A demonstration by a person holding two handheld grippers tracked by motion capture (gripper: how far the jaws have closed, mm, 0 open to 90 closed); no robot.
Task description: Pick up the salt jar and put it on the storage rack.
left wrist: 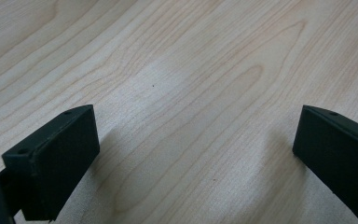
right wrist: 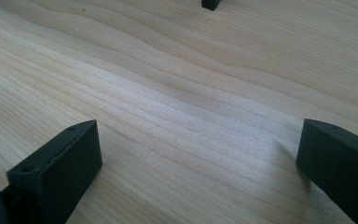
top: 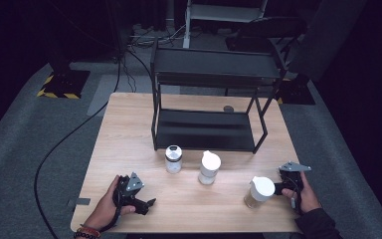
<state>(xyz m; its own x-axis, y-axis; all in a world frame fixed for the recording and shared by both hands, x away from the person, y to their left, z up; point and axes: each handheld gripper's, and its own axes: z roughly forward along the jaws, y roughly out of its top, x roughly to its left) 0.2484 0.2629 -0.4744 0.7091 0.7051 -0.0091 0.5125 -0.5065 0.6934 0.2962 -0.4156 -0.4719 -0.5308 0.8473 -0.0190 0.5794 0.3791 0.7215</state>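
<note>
Three small jars stand in a loose row on the wooden table (top: 129, 129): a clear jar with a dark lid (top: 173, 158), a white-capped jar (top: 209, 168) in the middle, and another white-capped jar (top: 259, 192) at the front right. My left gripper (top: 138, 195) rests low at the front left, held by a hand, well apart from the jars. Its jaws stand wide apart over bare wood (left wrist: 193, 135). My right gripper (top: 289, 178) sits just right of the front-right jar. It is open too, nothing but wood grain between the jaws (right wrist: 198, 140).
A black two-tier metal rack (top: 209, 129) stands on the back half of the table, just behind the jars. One of its feet (right wrist: 209, 3) shows ahead of the right gripper. A small round dark object (top: 228, 108) lies behind the rack. Cables run across the grey floor.
</note>
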